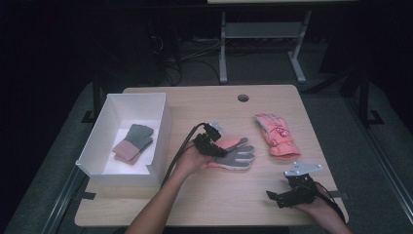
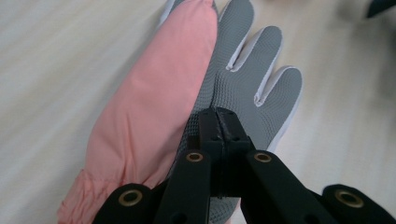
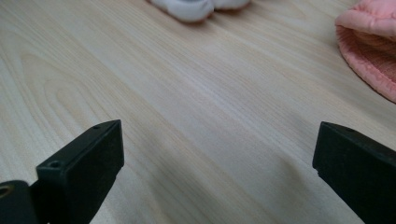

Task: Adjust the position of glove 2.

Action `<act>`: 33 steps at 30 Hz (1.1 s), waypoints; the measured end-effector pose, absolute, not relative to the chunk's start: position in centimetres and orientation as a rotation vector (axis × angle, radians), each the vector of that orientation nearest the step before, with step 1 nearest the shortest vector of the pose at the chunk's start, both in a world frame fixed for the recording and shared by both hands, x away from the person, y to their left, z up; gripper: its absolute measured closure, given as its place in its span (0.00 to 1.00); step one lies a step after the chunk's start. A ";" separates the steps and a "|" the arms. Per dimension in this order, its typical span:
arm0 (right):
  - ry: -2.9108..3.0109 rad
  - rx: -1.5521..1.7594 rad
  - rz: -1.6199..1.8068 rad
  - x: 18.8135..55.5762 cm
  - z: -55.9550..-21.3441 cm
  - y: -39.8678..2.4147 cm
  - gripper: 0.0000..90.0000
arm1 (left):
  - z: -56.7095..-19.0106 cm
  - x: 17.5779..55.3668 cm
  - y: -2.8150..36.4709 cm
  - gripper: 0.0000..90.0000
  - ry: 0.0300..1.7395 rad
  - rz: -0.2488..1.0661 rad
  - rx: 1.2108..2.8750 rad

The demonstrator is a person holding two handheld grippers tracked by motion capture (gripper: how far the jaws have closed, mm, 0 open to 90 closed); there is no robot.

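A glove (image 1: 238,155) with a grey palm, white edging and a pink back lies palm up in the middle of the wooden table (image 1: 204,195). In the left gripper view the glove (image 2: 243,79) points its fingers away. My left gripper (image 1: 220,150) (image 2: 219,116) is shut, its tips pinched together on the grey palm fabric. A second pink padded glove (image 1: 276,135) (image 3: 369,46) lies to the right. My right gripper (image 1: 272,196) (image 3: 217,158) rests low over the bare table at the front right, jaws wide open with nothing between them.
A white open box (image 1: 160,141) stands at the table's left and holds a pair of grey and pink knitted gloves (image 1: 134,143). A round cable hole (image 1: 243,97) sits near the far edge. Table legs and cables stand on the floor beyond.
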State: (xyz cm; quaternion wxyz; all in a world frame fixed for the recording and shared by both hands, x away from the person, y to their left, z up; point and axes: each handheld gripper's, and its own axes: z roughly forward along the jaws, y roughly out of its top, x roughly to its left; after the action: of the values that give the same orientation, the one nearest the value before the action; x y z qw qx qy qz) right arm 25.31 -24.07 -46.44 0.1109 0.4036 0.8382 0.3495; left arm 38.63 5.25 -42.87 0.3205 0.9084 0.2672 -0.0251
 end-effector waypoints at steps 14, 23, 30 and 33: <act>2.467 1.179 1.027 25.3 -46.5 -24.0 0.02 | -41.8 36.1 3.6 1.00 0.603 -0.128 2.385; 2.468 1.179 1.028 25.3 -46.4 -24.0 0.02 | -41.1 39.3 6.6 1.00 0.745 -0.006 2.365; 2.467 1.190 1.025 25.3 -46.5 -24.1 0.02 | -42.7 40.0 7.6 1.00 0.793 -0.053 2.385; 2.465 1.189 1.029 25.4 -46.5 -24.1 0.02 | -42.8 39.5 7.6 1.00 0.770 -0.067 2.397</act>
State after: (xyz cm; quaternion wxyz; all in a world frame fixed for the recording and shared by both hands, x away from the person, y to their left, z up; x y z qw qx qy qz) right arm 25.38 -24.07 -46.50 0.1088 0.4042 0.8381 0.3498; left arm 39.49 7.55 -42.77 0.3065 0.9060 0.2909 -0.0252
